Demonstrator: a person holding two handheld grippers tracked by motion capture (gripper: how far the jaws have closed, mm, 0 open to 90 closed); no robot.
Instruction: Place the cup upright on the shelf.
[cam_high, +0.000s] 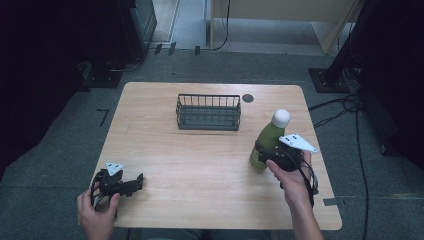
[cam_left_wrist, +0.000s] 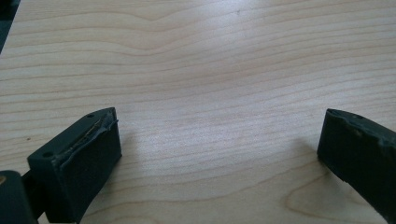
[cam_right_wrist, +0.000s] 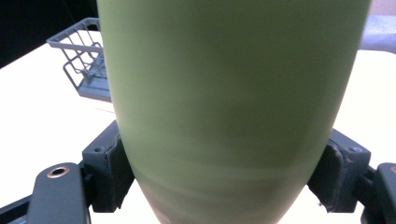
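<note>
Now the right gripper (cam_high: 265, 156) is clamped on the lower body of the green bottle (cam_high: 269, 137), which stands at the table's (cam_high: 200, 165) right side, white cap tilted toward the far edge. The right hand (cam_high: 290, 177) reaches in from the near right. Near left, the left gripper (cam_high: 134, 183) rests low, its 2 jaws wide apart over bare wood.
</note>
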